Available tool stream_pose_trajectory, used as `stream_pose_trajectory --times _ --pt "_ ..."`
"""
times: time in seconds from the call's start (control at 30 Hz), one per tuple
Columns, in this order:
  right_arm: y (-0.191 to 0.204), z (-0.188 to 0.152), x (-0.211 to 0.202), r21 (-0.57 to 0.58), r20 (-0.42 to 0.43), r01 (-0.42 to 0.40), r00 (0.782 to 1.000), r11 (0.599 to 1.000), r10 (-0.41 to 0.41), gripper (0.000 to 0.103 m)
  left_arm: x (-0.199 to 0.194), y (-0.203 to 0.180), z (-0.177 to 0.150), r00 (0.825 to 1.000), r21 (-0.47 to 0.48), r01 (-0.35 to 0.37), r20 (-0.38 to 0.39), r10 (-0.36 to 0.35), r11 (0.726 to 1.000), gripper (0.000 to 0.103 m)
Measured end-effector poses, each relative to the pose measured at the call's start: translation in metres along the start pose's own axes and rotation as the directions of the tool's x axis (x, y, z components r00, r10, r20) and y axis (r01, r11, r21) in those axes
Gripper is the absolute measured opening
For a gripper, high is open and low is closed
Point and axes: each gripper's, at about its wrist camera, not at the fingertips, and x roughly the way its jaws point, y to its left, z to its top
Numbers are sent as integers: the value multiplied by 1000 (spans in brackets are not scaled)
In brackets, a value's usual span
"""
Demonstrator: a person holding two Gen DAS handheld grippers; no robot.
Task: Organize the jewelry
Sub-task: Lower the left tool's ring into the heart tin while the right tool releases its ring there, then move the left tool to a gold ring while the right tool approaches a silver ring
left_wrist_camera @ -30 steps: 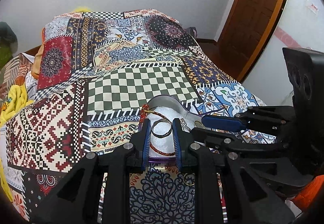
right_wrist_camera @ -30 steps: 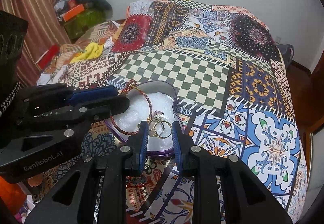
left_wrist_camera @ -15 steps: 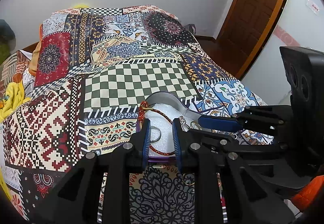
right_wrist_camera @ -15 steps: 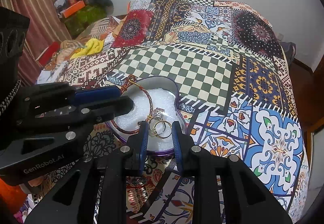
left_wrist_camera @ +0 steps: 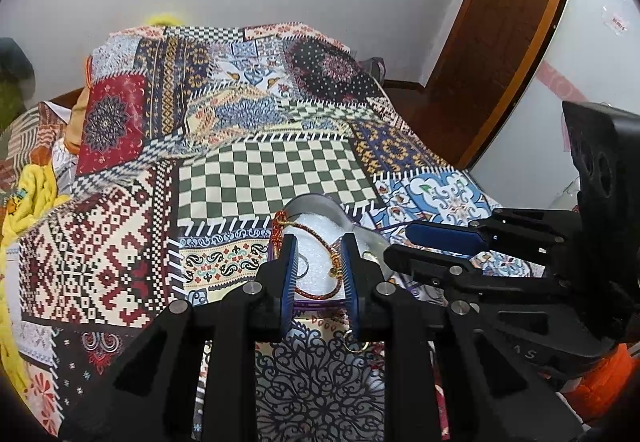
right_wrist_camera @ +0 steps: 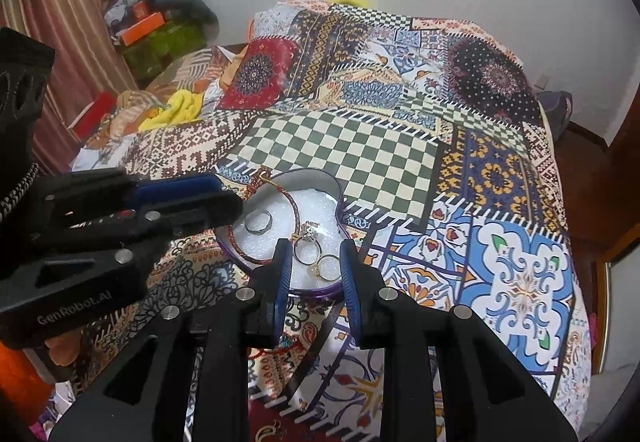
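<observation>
1. Left wrist view: the left gripper (left_wrist_camera: pixel 319 274) hangs over the near edge of a purple-rimmed tin (left_wrist_camera: pixel 316 304) with a white foam lining, which sits on the patchwork bedspread (left_wrist_camera: pixel 276 178). Its blue-padded jaws stand partly apart with nothing clamped between them. Through the gap a red braided cord bracelet (left_wrist_camera: pixel 316 296) curves along the tin's near wall, and a silver ring (left_wrist_camera: pixel 303 266) shows just beside the left pad, mostly hidden. A small gold ring (left_wrist_camera: pixel 354 347) lies on the bedspread outside the tin, near the right finger. The right gripper (left_wrist_camera: pixel 424 248) reaches in from the right side, over the tin's far right edge.

2. Right wrist view: the right gripper (right_wrist_camera: pixel 316 266) hovers above the tin's (right_wrist_camera: pixel 320 292) near rim, jaws partly open and holding nothing. On the foam lie a silver band (right_wrist_camera: pixel 259 221), a stone-set ring (right_wrist_camera: pixel 309 232) and two plain rings that seem to overlap (right_wrist_camera: pixel 320 260), though glare blurs them. The bracelet (right_wrist_camera: pixel 256 257) loops round the left side. The left gripper (right_wrist_camera: pixel 208 198) enters from the left above the tin.
</observation>
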Motion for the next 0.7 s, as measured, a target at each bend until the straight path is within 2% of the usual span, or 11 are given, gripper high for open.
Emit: stream_pose_trajectory --times 0.2,0.27,0.33,0.4,0.7 --pt "-6 -2 -27 21 53 29 998 999 -30 23 -21 -9 1 999 20 -24 28 23 1000 26" --pt "-10 -3 -36 33 68 36 997 999 -38 28 -26 -12 -1 999 30 -32 30 32 999 29" --pt "-15 -6 -48 46 96 56 994 997 -60 40 -30 -16 -5 999 37 -39 25 38 999 30" --pt "-20 -9 -56 57 118 70 990 996 -76 44 -31 -18 -10 999 42 -44 16 43 998 31" --pt "-44 -29 -71 107 110 129 984 986 -141 44 -18 -22 -37 996 44 -61 -67 64 997 34"
